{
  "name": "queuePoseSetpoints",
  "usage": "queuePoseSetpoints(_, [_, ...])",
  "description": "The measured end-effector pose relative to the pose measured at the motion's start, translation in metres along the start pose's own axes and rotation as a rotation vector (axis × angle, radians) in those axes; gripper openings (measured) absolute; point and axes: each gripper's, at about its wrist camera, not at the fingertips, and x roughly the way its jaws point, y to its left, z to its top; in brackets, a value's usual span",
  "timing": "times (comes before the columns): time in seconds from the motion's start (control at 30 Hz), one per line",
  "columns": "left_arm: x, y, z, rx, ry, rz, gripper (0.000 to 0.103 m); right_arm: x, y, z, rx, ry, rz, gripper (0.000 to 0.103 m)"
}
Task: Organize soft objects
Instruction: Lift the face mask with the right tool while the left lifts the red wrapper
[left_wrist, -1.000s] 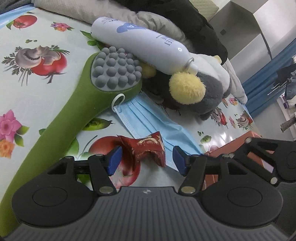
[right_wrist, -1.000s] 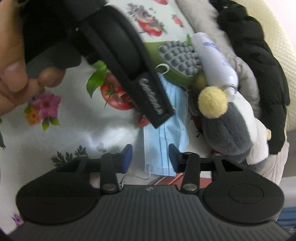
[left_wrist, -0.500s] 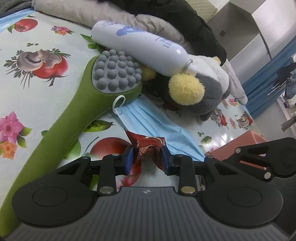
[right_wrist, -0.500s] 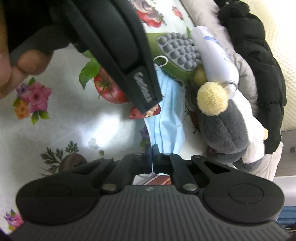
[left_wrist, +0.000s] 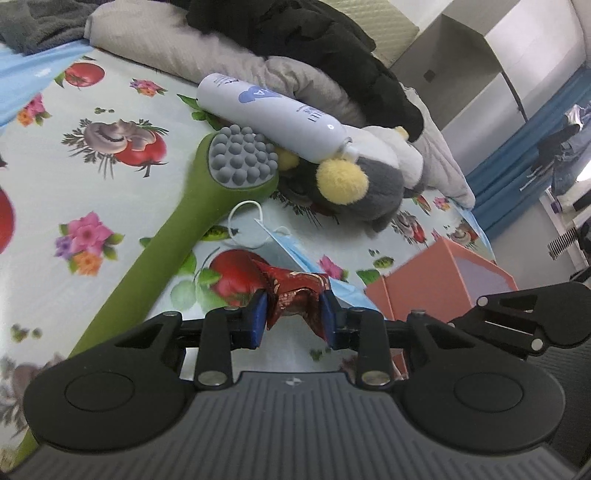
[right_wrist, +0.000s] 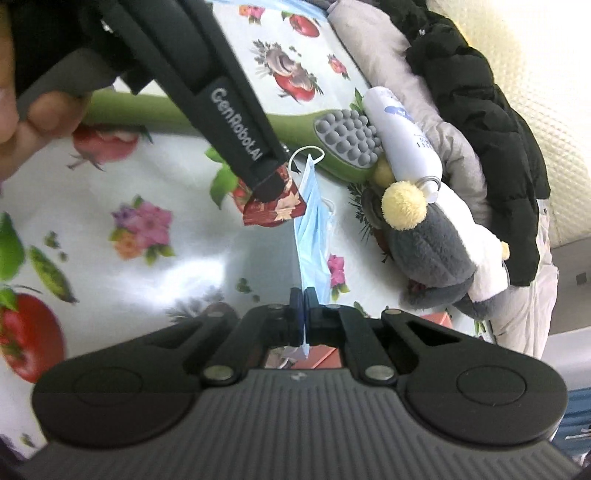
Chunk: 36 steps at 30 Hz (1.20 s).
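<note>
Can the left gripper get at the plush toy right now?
Probably not yet: the left gripper is shut on the red pouch. The plush toy lies unobstructed beyond it, with the white bottle resting on it.

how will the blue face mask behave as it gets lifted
Likely floppy: the blue face mask hangs in limp pleats from the shut right gripper. Probably very light, being thin fabric. Its loose ear loop might snag the green massager nearby.

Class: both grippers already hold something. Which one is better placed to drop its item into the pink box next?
Left, probably. The left gripper grips the red pouch with the pink box just beside it; the right gripper holds the blue mask.
</note>
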Motion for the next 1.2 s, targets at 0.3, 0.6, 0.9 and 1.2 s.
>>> queuePoseSetpoints(0.3, [-0.058, -0.005, -0.037, 0.014, -0.022, 0.009, 0.036, -0.041, 0.038, -0.012, 0.117, -0.039, 0.047, 0.004])
queuePoseSetpoints(0.6, [-0.104, 0.000, -0.078, 0.003, -0.048, 0.041, 0.036, -0.075, 0.087, -0.038, 0.365, -0.054, 0.143, 0.004])
queuePoseSetpoints(0.9, [-0.118, 0.012, -0.111, -0.040, -0.036, 0.091, 0.036, -0.084, 0.114, -0.060, 0.749, -0.093, 0.254, 0.007])
queuePoseSetpoints(1.2, [-0.126, 0.015, -0.124, 0.025, -0.029, 0.165, 0.036, -0.080, 0.112, -0.076, 0.923, -0.147, 0.322, 0.059])
